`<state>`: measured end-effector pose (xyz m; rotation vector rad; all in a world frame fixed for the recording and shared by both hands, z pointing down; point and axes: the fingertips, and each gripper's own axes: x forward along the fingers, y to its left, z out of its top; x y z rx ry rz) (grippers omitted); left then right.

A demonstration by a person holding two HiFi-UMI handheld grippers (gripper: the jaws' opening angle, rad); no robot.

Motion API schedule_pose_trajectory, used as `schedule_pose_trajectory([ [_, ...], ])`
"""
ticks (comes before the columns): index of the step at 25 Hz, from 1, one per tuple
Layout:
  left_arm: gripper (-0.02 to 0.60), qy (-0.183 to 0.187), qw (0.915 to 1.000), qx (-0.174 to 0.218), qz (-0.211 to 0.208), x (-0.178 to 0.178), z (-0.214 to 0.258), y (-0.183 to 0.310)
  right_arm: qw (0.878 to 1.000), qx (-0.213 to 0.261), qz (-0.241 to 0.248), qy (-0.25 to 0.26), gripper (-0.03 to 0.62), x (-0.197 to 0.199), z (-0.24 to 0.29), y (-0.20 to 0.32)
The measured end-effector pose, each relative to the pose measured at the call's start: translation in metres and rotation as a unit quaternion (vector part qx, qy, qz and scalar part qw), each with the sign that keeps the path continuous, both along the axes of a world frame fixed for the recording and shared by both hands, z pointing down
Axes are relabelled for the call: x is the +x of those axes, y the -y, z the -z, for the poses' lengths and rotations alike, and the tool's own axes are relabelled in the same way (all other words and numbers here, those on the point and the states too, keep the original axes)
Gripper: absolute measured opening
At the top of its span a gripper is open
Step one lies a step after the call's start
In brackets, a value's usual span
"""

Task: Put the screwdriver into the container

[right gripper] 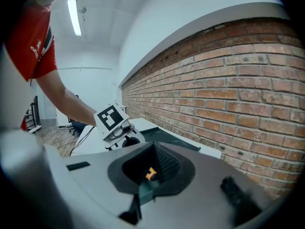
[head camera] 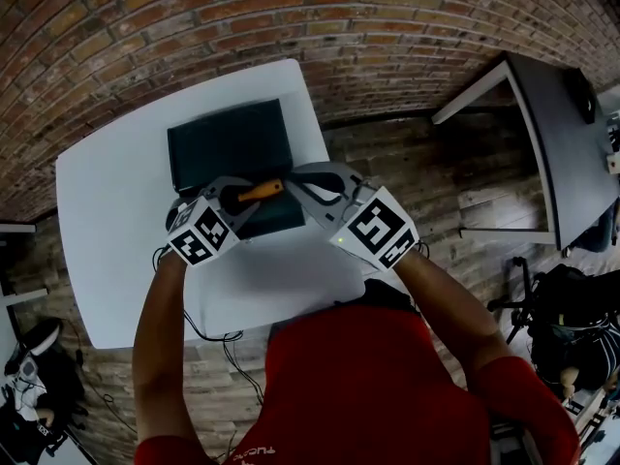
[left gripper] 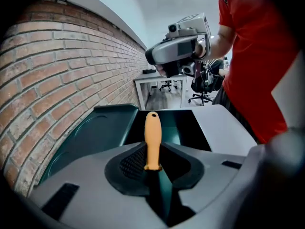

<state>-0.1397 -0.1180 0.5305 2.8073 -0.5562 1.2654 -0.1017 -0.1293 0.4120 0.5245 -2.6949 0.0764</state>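
1. A white table (head camera: 107, 211) is seen left of centre in the head view. It is set against a brick wall (head camera: 320, 17) that runs along the top of the frame.
2. A dark green container (head camera: 228, 139) lies on the upper part of the table, near the wall.
3. The screwdriver (head camera: 262, 191) is shown at mid-frame, between the two grippers, over the lower part of the container in the picture. Its orange handle points towards the right of the frame.
4. The left gripper (left gripper: 152, 151) is closed on the screwdriver. In the left gripper view the dark part below the handle is clamped between the pads. The handle stands out past the tips, over the container's open inside.
5. The right gripper (right gripper: 152, 149) is drawn narrow, its tips meeting, and nothing is seen gripped. In the right gripper view the handle's orange end is seen low in the slit behind the tips.
6. In the left gripper view the right gripper is shown at upper centre, apart from the handle's end.
7. A red shirt (head camera: 378, 386) fills the lower right of the head view, and both forearms reach up from it to the grippers.
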Motion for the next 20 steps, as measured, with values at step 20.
schedule_pose_trajectory([
  [20, 0.094, 0.063, 0.9969, -0.046, -0.003, 0.000, -0.034, -0.006, 1.000, -0.012, -0.002, 0.003, 0.031, 0.014, -0.005, 0.004],
])
